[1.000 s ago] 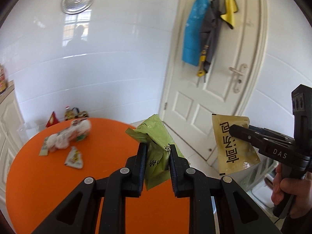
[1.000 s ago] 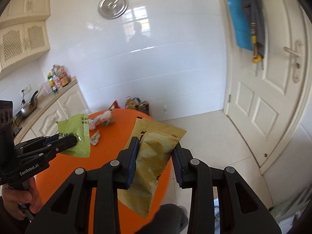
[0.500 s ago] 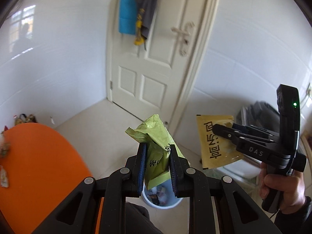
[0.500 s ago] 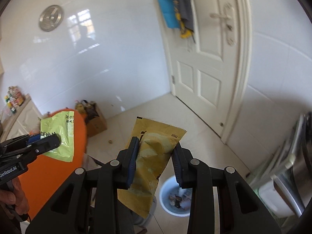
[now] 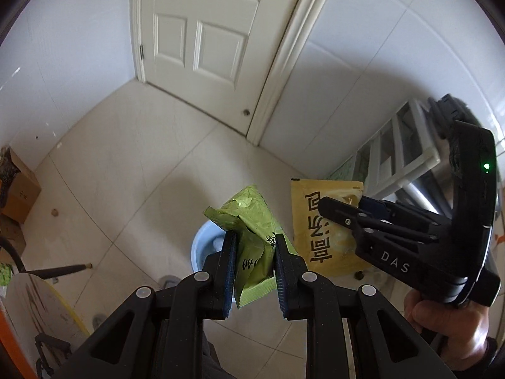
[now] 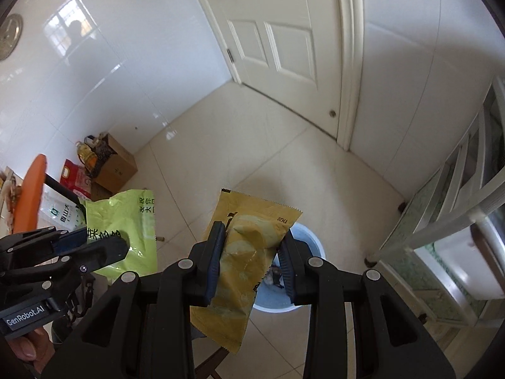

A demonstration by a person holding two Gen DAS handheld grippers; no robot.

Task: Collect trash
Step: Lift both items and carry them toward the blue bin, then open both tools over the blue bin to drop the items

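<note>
Trash: green wrapper point(image 5: 252, 249) and yellow wrapper point(image 6: 249, 262) hanging above blue bin point(image 6: 311, 243) on tiled floor point(image 5: 126, 173) | left gripper point(image 5: 252, 262): pinching green wrapper between narrow jaws | right gripper point(image 6: 251, 260): jaws just easing wider, yellow wrapper sitting between them, pads touching it | door point(image 5: 202, 31): standing closed beyond.

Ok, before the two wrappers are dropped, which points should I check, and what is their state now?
1. Green wrapper pinched in the left hand-held gripper: ok.
2. Yellow wrapper between the pads of the right hand-held gripper, whose jaws have just been opening: ok.
3. Blue bin open, no lid: ok.
4. Each wrapper lined up with the bin in its own wrist view: ok.
5. Height above the bin: cannot tell.
6. Room left in the bin: cannot tell.
</note>
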